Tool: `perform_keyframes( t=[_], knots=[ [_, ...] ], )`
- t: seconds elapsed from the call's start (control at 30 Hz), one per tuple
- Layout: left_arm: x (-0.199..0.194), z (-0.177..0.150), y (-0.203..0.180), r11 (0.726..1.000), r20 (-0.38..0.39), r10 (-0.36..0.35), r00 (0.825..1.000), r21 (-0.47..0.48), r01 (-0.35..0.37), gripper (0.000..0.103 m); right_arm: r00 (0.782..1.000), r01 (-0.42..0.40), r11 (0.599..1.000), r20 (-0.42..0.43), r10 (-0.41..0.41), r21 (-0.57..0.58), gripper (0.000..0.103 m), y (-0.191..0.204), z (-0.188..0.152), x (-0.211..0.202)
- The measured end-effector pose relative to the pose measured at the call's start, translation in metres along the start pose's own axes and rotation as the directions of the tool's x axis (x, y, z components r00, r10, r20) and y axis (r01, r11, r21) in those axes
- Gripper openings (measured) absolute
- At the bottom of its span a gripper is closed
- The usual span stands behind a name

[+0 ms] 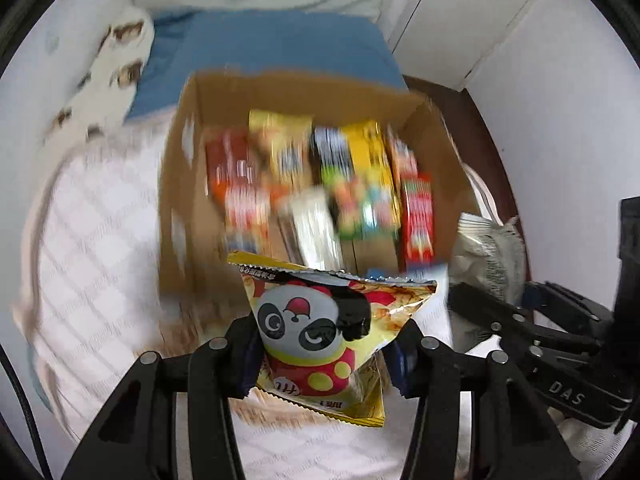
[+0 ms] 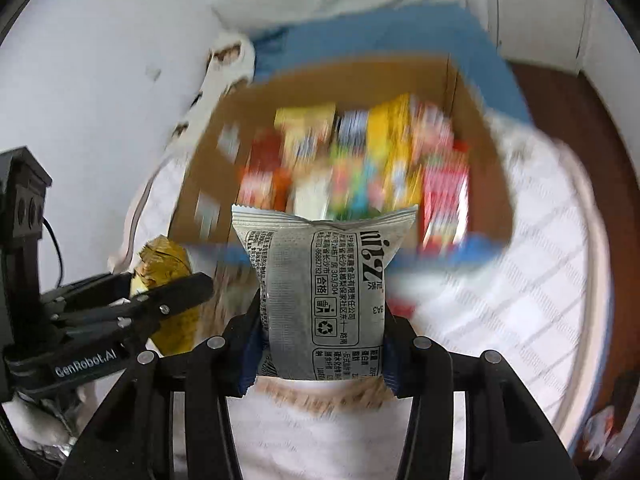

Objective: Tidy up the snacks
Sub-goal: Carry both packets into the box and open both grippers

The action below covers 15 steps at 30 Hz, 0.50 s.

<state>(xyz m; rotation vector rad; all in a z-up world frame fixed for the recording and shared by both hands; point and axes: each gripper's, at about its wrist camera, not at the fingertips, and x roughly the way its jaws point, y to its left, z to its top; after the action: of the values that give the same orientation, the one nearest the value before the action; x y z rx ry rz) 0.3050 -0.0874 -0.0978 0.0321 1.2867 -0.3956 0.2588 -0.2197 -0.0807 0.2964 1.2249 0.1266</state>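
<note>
My left gripper (image 1: 326, 354) is shut on a yellow snack bag with a panda face (image 1: 320, 332), held upright just in front of an open cardboard box (image 1: 180, 184). The box holds several colourful snack packs (image 1: 304, 184) standing in rows. My right gripper (image 2: 320, 344) is shut on a grey and white snack bag with black print (image 2: 320, 280), also held in front of the box (image 2: 208, 160). In the left wrist view the right gripper (image 1: 500, 312) and its grey bag (image 1: 488, 248) show at the right. In the right wrist view the left gripper (image 2: 160, 292) and yellow bag (image 2: 168, 264) show at the left.
The box stands on a bed with a white checked quilt (image 1: 88, 248); a blue sheet (image 1: 260, 48) lies behind it. A white wall (image 2: 100, 60) is at the left, a wardrobe door (image 1: 460, 20) at the back right, dark floor (image 2: 560, 100) at the right.
</note>
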Motion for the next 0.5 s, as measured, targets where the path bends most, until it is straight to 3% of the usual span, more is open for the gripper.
perform_keyframes(
  t=[0.13,0.27,0.5],
  knots=[
    [0.010,0.067,0.007,0.998,-0.011,0.065,0.998,0.005,-0.065,0.047,0.998,0.055,0.998,0.006,-0.055,-0.006,0.051,-0.010,0.057,0.014],
    [0.047,0.114,0.024,0.994,-0.082,0.110,0.991,0.001,-0.110,0.048,0.993,0.105,0.994,-0.044,-0.106,-0.014,0.051,-0.014,0.100,0.042],
    [0.125,0.152,0.056,0.988,-0.215,0.132,0.968,-0.047,-0.145,0.048,0.982,0.139,0.990,-0.131,-0.137,0.003,0.051,-0.021,0.154,0.116]
  ],
)
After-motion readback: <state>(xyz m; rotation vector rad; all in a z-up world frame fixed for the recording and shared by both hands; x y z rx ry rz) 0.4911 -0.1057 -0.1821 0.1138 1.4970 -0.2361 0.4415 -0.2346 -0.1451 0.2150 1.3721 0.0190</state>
